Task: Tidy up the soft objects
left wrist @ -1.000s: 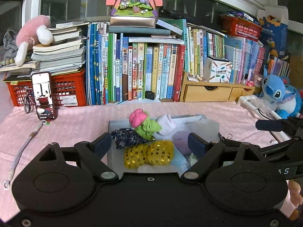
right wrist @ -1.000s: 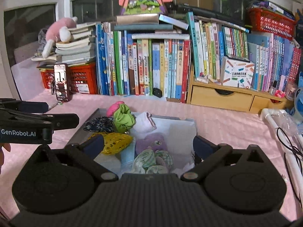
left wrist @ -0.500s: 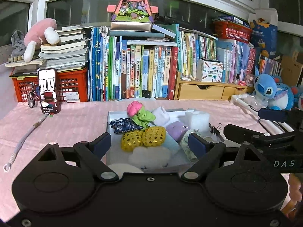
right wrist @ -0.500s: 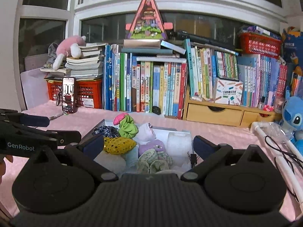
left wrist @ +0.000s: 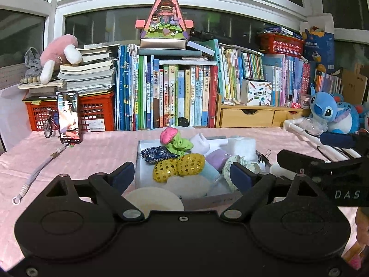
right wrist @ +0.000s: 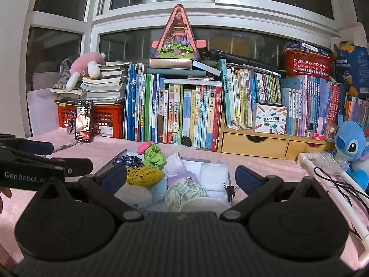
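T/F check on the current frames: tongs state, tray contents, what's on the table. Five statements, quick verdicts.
1. Both tongs are open and hold nothing: left tongs, right tongs. True.
2. The yellow sequin pouch lies on the bare tablecloth. False: it lies in the tray among the other soft things.
3. A phone stands propped against the red crate. True.
4. The green scrunchie is clamped in the right tongs. False: it lies in the tray.
5. A blue plush sits at the table's right. True.
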### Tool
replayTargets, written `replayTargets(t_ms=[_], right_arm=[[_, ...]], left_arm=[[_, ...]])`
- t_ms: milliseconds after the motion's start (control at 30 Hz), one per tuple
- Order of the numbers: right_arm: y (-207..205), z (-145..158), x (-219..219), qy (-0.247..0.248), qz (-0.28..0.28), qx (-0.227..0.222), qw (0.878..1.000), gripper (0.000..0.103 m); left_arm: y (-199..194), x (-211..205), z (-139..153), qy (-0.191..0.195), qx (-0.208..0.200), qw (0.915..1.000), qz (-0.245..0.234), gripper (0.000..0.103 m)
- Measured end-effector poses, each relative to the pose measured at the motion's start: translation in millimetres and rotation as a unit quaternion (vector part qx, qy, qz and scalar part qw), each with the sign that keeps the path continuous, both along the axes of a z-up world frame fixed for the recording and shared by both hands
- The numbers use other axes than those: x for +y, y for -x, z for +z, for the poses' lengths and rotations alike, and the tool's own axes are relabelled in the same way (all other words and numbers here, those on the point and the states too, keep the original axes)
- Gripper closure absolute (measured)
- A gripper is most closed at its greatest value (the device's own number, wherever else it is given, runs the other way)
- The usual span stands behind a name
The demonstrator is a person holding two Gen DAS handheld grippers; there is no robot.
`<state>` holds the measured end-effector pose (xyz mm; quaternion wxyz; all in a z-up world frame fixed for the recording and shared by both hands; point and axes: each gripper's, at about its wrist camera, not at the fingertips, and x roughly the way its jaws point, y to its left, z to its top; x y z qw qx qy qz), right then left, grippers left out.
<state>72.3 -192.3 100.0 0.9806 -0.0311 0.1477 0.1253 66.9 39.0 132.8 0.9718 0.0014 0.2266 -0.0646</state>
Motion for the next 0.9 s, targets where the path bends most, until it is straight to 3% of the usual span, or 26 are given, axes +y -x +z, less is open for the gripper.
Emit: replayTargets(t_ms=[167,500,900], right_arm=[[6.6,-6.7,-0.9,-0.009,0.000,-0.004,1.000,0.000],[21.3,-25.6,0.7,-0.013,-0.005,-0.013,1.000,0.000],[29.6,-53.9,0.3,-0.022,-0.011,0.012,1.000,0.000]], left_arm=[[10.8,-1.7,-9.7,-0.007,-0.004,1.0000,0.004,0.013],[24.3,6.3,-29.2,0.018,0.006,0.9993,0.031,0.013],[40.6,3.8,-56.6,0.014,0.009,0.9985,0.052,0.013]])
